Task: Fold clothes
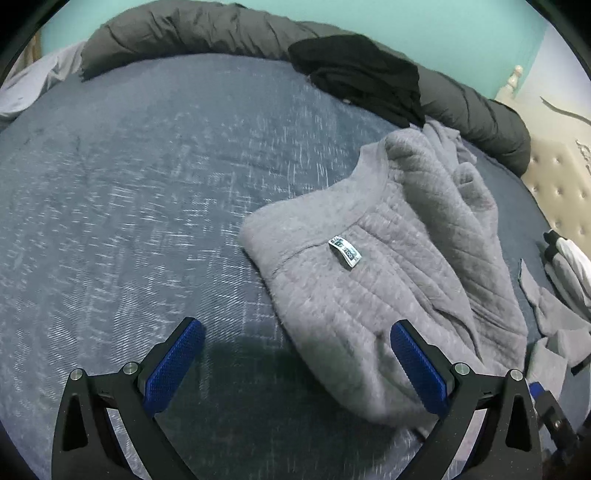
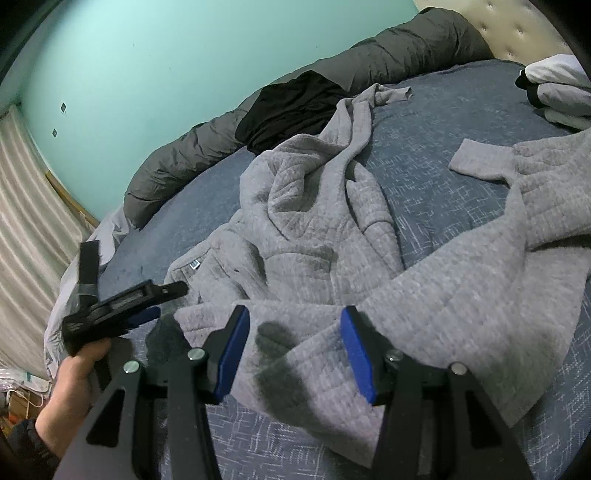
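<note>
While gray robe [image 1: 369,266] lies crumpled, its neck label [image 1: 344,252] unreadable, bedspread [image 1: 129,184] beneath

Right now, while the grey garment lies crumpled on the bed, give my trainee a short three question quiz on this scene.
1. True or false: the left tongs are clamped on the grey garment.
2. Which lies against the rolled dark duvet: A, a red towel; B, a black garment; C, a shoe?
3. Fill in: the small label sits just below the garment's ______.

Key: 1 false, they stand open; 2 B; 3 collar.
</note>
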